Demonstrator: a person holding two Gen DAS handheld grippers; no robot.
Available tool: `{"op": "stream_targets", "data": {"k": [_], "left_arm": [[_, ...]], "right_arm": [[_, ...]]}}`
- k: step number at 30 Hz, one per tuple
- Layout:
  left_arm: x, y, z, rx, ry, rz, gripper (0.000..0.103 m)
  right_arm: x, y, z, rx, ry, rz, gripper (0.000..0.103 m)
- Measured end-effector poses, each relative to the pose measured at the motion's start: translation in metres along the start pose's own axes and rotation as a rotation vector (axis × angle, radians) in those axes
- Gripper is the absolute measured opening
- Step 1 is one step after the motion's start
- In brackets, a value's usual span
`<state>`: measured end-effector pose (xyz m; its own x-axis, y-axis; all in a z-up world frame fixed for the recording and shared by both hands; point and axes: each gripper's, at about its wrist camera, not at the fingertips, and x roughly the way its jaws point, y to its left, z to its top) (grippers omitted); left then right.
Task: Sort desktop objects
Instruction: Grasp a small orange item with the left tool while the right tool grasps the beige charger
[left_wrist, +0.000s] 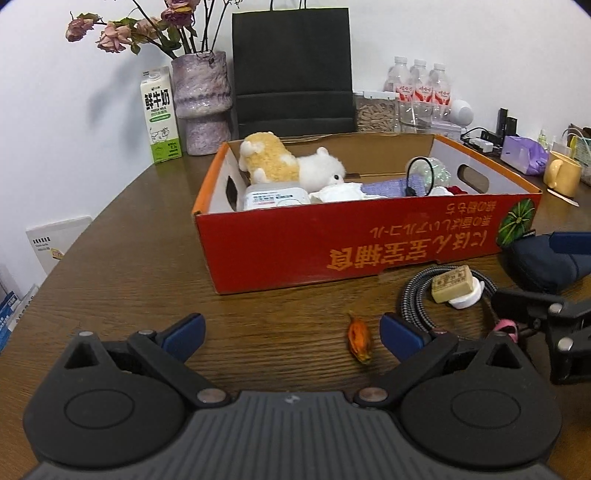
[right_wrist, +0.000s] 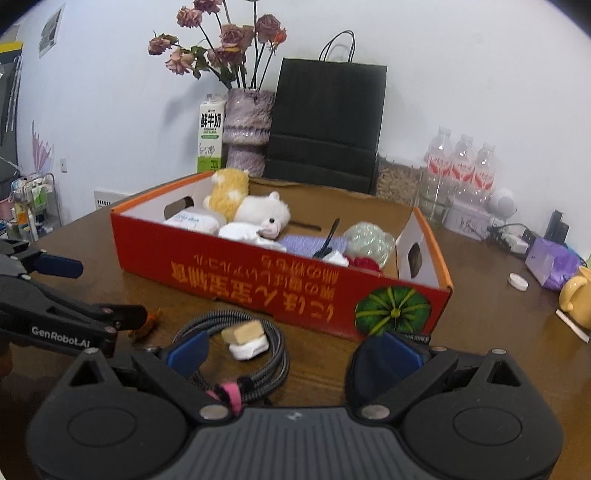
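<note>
Left gripper (left_wrist: 291, 338): jaws wide apart, empty; dried orange bud (left_wrist: 359, 341) lay just inside its right finger. Right gripper (right_wrist: 295, 354): jaws spread, empty, coiled braided cable (right_wrist: 236, 354) ahead-left, red cardboard box (right_wrist: 258, 280) beyond. Risk: the small bud could slip or crumble under the pads.

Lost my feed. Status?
Both grippers, left and right, open, empty. Cable, soap, dried bud unsorted before box. Nothing blocking.
</note>
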<state>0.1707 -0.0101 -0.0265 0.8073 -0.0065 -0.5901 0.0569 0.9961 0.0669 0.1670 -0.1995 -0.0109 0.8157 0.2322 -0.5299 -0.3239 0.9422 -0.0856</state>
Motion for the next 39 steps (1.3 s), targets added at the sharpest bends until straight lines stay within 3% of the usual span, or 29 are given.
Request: {"op": "stream_targets", "data": {"k": [5, 9, 11, 12, 13, 14, 15, 19, 39], "left_arm": [[0.001, -0.003, -0.003, -0.002, 0.008, -0.026, 0.094], [0.002, -0.005, -0.004, -0.006, 0.009, -0.054, 0.078], [0.004, -0.007, -0.005, -0.002, 0.016, -0.072, 0.063], [0.005, -0.008, -0.005, -0.001, 0.022, -0.083, 0.048], [0.004, -0.009, -0.006, 0.000, 0.013, -0.099, 0.041], [0.003, -0.010, -0.006, 0.007, 0.009, -0.112, 0.024], [0.003, -0.011, -0.006, 0.009, 0.009, -0.126, 0.015], [0.003, -0.010, -0.007, 0.001, 0.006, -0.140, 0.014], [-0.008, 0.014, 0.002, -0.062, -0.054, -0.072, 0.014]], "right_arm": [[0.001, 0.000, -0.006, 0.008, 0.015, 0.006, 0.100], [0.002, -0.001, -0.008, 0.014, 0.023, 0.005, 0.100], [0.003, -0.001, -0.008, 0.015, 0.025, 0.006, 0.100], [0.004, -0.001, -0.007, 0.015, 0.025, 0.007, 0.100], [0.005, -0.001, -0.008, 0.015, 0.026, 0.008, 0.100], [0.005, 0.000, -0.008, 0.015, 0.027, 0.008, 0.100], [0.005, 0.000, -0.008, 0.014, 0.028, 0.009, 0.100], [0.007, 0.000, -0.007, 0.012, 0.032, 0.009, 0.100], [0.019, 0.011, 0.008, -0.035, 0.016, 0.014, 0.098]]}}
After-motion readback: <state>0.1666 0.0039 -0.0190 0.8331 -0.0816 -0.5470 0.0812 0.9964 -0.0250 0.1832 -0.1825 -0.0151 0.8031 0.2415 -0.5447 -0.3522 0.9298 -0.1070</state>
